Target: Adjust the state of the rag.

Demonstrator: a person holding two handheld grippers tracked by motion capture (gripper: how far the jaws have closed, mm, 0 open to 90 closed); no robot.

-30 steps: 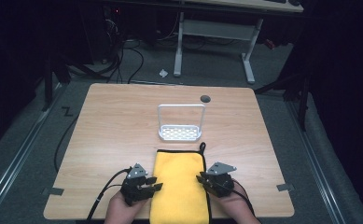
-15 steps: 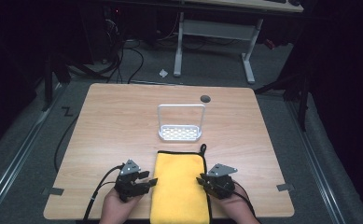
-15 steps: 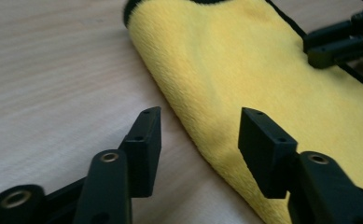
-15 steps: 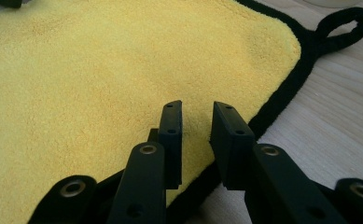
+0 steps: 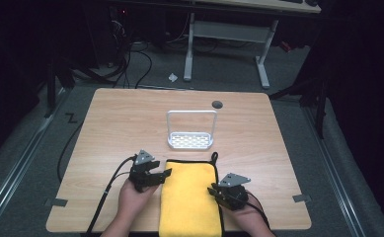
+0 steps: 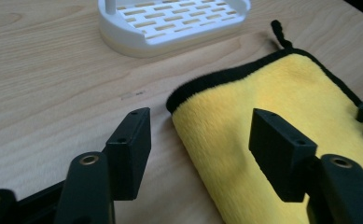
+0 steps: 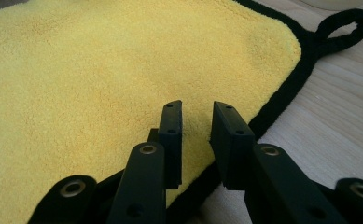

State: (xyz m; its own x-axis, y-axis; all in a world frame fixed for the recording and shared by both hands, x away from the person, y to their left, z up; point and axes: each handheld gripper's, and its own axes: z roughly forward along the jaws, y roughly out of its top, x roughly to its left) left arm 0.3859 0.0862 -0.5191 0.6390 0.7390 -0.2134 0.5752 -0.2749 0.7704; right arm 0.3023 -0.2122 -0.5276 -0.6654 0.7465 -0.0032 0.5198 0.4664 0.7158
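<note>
Now, from the high view, the yellow towel (image 5: 189, 197) lies folded lengthwise on the near half of the table (image 5: 130, 118), with my left gripper (image 5: 159, 176) just beside its left edge and my right gripper (image 5: 216, 191) at its right edge. A white rack (image 5: 191, 139) stands just beyond the towel's far end.

Along my left gripper view, my jaws have just been opening and now stand spread wide with nothing pinched: one pad hangs over bare wood, the other over the yellow pile, and the towel's black-trimmed corner (image 6: 181, 95) sits between them and a little ahead.

Along my right gripper view, my jaws stand narrowly apart, low over the towel near its black border (image 7: 282, 100). I cannot tell whether they nip any cloth; the gap looks clear.

I judge the fold to be mid-way: the left has let go. Next I need to take fresh hold of an edge for another fold.
</note>
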